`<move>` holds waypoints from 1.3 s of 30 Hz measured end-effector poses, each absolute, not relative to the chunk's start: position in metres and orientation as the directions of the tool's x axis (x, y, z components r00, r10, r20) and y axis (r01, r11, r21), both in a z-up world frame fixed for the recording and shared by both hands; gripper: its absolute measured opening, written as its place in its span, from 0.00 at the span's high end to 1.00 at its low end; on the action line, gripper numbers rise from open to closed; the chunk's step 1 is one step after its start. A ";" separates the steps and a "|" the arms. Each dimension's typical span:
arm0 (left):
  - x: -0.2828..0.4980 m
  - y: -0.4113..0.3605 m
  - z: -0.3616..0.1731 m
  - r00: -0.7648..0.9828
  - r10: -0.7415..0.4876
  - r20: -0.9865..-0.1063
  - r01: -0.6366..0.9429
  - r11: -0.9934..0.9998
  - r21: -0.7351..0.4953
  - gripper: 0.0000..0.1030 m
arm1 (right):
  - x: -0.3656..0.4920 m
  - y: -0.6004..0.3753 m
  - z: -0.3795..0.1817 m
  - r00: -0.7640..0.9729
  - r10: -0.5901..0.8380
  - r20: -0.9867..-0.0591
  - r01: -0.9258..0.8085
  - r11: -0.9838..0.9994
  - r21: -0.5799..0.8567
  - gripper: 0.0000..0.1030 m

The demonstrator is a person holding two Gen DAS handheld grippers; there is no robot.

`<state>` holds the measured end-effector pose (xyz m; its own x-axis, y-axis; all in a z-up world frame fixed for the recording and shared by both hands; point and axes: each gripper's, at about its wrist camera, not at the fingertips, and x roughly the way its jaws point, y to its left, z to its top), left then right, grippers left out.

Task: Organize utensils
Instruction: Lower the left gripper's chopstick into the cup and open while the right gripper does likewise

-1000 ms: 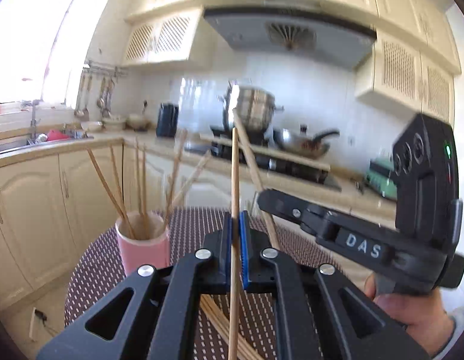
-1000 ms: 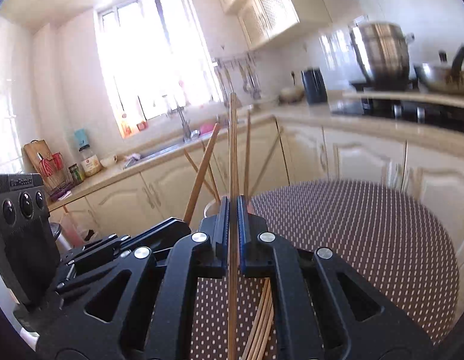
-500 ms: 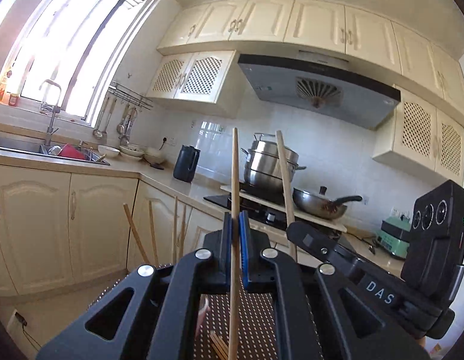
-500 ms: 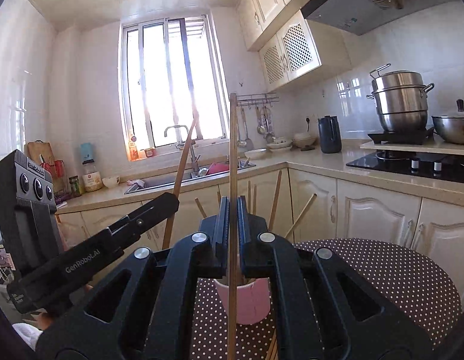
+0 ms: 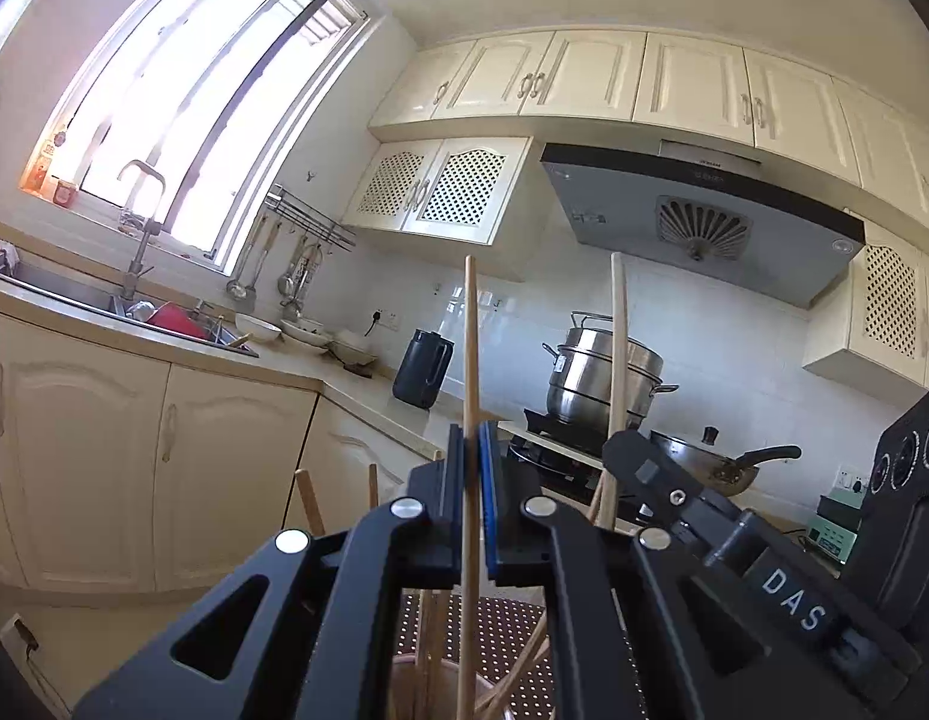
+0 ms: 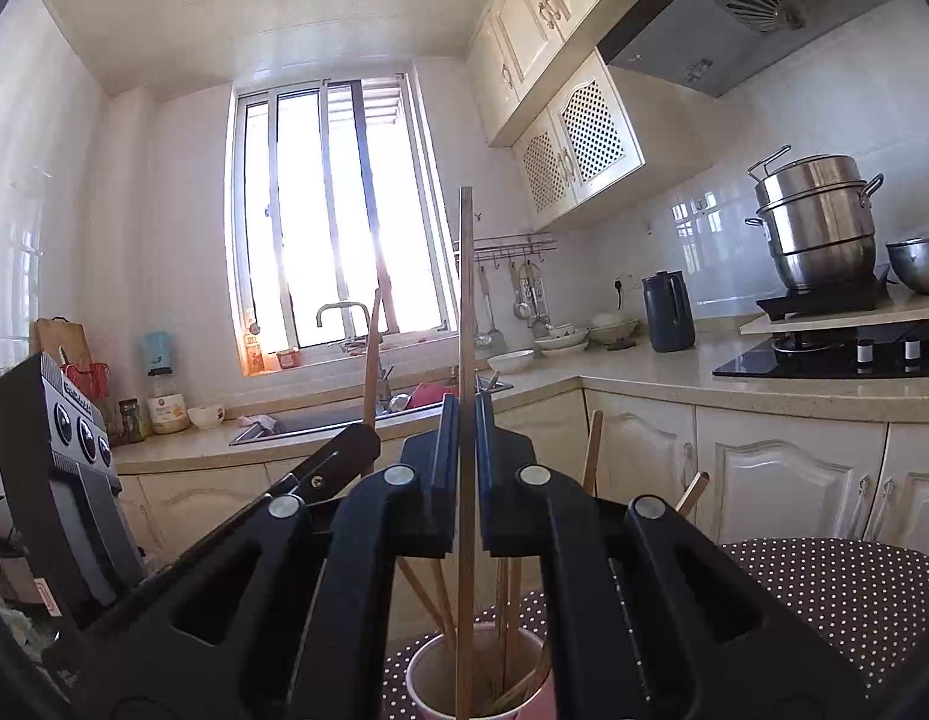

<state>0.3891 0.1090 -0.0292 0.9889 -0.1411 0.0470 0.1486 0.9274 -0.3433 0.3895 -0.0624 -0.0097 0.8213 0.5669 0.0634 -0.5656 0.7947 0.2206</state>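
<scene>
My left gripper [image 5: 472, 450] is shut on a wooden chopstick [image 5: 470, 348] that stands upright. Its lower end hangs over the pink cup [image 5: 407, 681], just under the jaws. My right gripper [image 6: 462, 420] is shut on a second upright chopstick [image 6: 464, 300], whose lower end reaches down into the pink cup [image 6: 428, 684]. Several chopsticks [image 6: 508, 606] lean inside that cup. Each wrist view shows the other gripper close beside: the right gripper [image 5: 638, 468] with its chopstick [image 5: 617, 360], and the left gripper [image 6: 350, 450] with its chopstick [image 6: 373, 348].
The cup stands on a round table with a dark dotted cloth [image 6: 824, 588]. Behind it run cream cabinets and a counter with a sink and tap [image 6: 344, 324], a dark kettle [image 6: 668, 312], a steel pot [image 6: 818, 222] on the hob and a wok [image 5: 710, 465].
Both grippers have carried their chopsticks across to the pink cup, which now sits right under the jaws. Both views have tilted upward, showing more wall and ceiling. Both grips stayed shut.
</scene>
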 end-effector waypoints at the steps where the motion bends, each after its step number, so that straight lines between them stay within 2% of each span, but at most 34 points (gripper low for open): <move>1: 0.394 0.110 -0.030 0.990 -0.133 0.046 0.141 0.928 -0.345 0.95 | 0.392 -0.061 -0.012 0.824 0.563 0.064 -0.562 0.797 0.220 0.94; 13: 0.418 0.113 -0.045 0.995 -0.083 0.053 0.096 0.936 -0.338 0.95 | 0.408 -0.050 -0.023 0.821 0.567 0.060 -0.565 0.796 0.217 0.94; 18: 0.414 0.109 -0.047 0.993 -0.109 0.044 0.117 0.935 -0.335 0.95 | 0.406 -0.050 -0.019 0.820 0.570 0.061 -0.568 0.795 0.212 0.94; 39: 0.367 0.090 -0.066 0.991 -0.124 -0.053 0.107 0.961 -0.256 0.95 | 0.362 -0.062 -0.042 0.815 0.577 -0.051 -0.560 0.808 0.186 0.94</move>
<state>0.3670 0.0904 -0.0656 0.9909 -0.1240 -0.0527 0.1066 0.9608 -0.2561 0.3622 -0.0618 -0.0417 0.8152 0.5770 -0.0514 -0.5598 0.8075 0.1857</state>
